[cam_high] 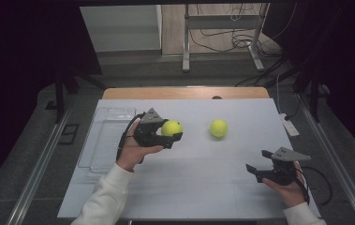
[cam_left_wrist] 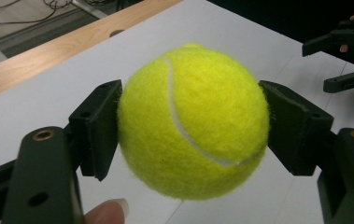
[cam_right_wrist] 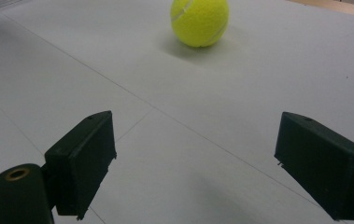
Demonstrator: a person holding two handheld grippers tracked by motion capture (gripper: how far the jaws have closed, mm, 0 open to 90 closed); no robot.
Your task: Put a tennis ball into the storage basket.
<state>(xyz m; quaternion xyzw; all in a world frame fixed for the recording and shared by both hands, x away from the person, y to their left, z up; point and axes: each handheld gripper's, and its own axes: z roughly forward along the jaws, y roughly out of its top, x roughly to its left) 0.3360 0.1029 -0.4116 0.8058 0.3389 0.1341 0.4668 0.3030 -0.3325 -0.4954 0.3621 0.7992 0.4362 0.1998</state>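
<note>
Currently my left gripper (cam_high: 172, 136) clamps one tennis ball (cam_high: 171, 128); my right gripper (cam_high: 258, 163) gapes empty near the table's (cam_high: 203, 187) right edge, bare surface between.

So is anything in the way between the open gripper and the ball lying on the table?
No. Nothing visible sits between the right gripper and the loose tennis ball, just bare white table. Its jaws stand wide open.

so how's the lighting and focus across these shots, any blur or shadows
High view: the table is evenly lit, the surroundings are dark. Left gripper view: the held tennis ball is sharp, the background soft. Right gripper view: the loose tennis ball casts a soft shadow, and the near jaws are slightly blurred.
</note>
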